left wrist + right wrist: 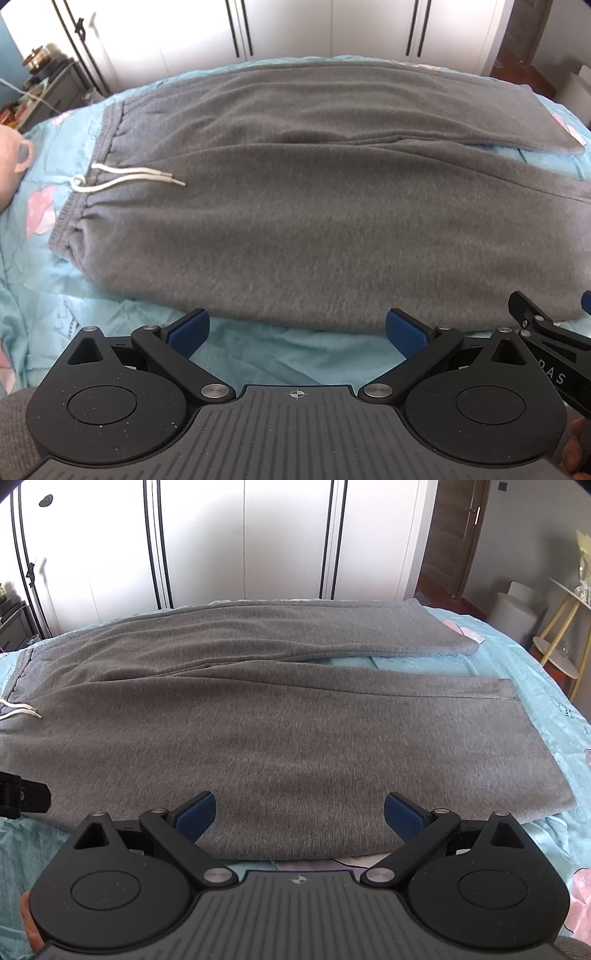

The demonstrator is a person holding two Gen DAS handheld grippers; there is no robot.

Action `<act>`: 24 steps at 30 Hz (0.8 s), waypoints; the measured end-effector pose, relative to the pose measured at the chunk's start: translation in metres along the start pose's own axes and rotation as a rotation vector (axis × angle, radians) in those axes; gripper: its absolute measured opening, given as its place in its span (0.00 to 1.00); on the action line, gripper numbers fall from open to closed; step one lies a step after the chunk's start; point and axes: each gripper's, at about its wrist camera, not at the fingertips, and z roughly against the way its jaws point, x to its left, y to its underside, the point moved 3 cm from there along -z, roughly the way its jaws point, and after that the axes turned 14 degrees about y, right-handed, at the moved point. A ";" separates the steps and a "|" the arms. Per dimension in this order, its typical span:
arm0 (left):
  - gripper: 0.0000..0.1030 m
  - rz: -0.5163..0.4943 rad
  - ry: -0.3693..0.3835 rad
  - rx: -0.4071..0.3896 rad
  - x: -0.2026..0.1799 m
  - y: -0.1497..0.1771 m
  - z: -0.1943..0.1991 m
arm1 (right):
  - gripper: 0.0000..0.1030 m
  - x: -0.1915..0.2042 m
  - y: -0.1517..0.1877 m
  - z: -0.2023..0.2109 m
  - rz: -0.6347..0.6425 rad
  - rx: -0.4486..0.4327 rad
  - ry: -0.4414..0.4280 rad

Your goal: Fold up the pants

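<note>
Grey sweatpants (295, 192) lie flat across a bed with a light blue sheet (258, 354), waistband and white drawstring (122, 179) to the left, both legs stretching right. My left gripper (295, 332) is open just short of the near edge of the pants, over the sheet. In the right wrist view the same pants (295, 720) show their two hems at the right, with a gap of sheet between the legs. My right gripper (299, 814) is open, its blue pads (195, 812) above the near leg's edge. The right gripper (546, 332) also shows at the left view's right edge.
White wardrobe doors (243, 542) stand behind the bed. A cluttered dark side table (40, 92) is at far left. A brown door (458, 535), a white stool and a small round table (557, 653) stand right of the bed. A pale rounded object (14, 158) lies at the left edge.
</note>
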 end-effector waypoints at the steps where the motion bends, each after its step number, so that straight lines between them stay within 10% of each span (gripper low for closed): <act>1: 1.00 -0.005 -0.005 0.002 -0.001 0.000 0.000 | 0.95 0.000 0.000 0.000 0.000 0.002 -0.003; 12: 1.00 -0.022 -0.077 -0.077 0.008 -0.032 -0.001 | 0.95 -0.011 -0.014 -0.010 0.009 -0.049 -0.004; 24: 1.00 0.120 -0.039 0.017 0.055 -0.081 -0.070 | 0.95 -0.019 -0.064 -0.079 0.020 0.051 -0.025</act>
